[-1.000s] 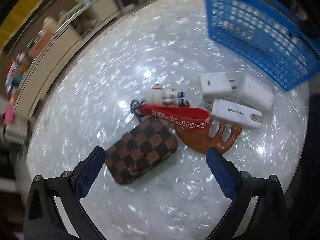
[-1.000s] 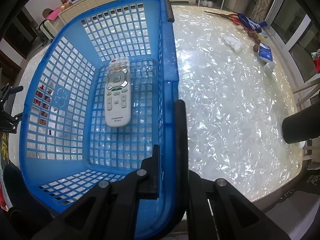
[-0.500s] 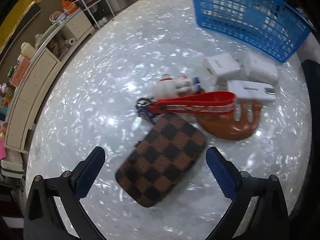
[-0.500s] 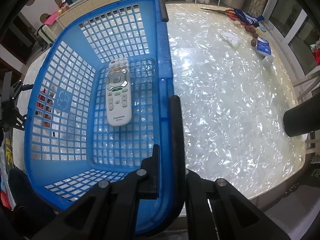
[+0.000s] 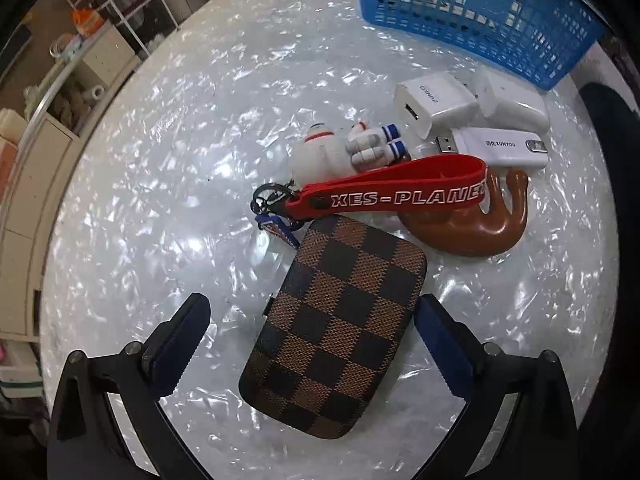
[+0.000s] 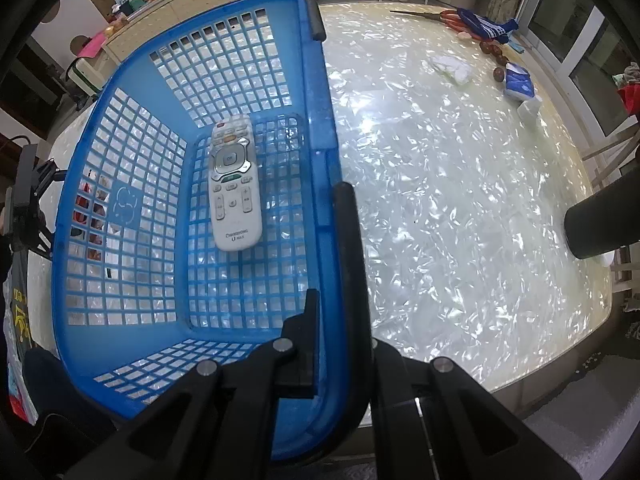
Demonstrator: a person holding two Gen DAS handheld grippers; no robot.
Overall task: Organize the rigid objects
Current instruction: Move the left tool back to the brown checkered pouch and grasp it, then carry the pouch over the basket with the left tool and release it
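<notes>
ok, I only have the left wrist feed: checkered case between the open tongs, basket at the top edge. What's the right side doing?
Observer: The right tongs are shut on the blue basket, one finger inside the wall, one outside.
Operator: Anything in the basket? I can't see past the mesh.
Observer: One white remote, lying flat on the floor of the basket, buttons up.
Operator: Table on the far side of the basket?
Observer: Mostly bare tabletop; red-handled scissors and a blue packet lie near the far edge.
</notes>
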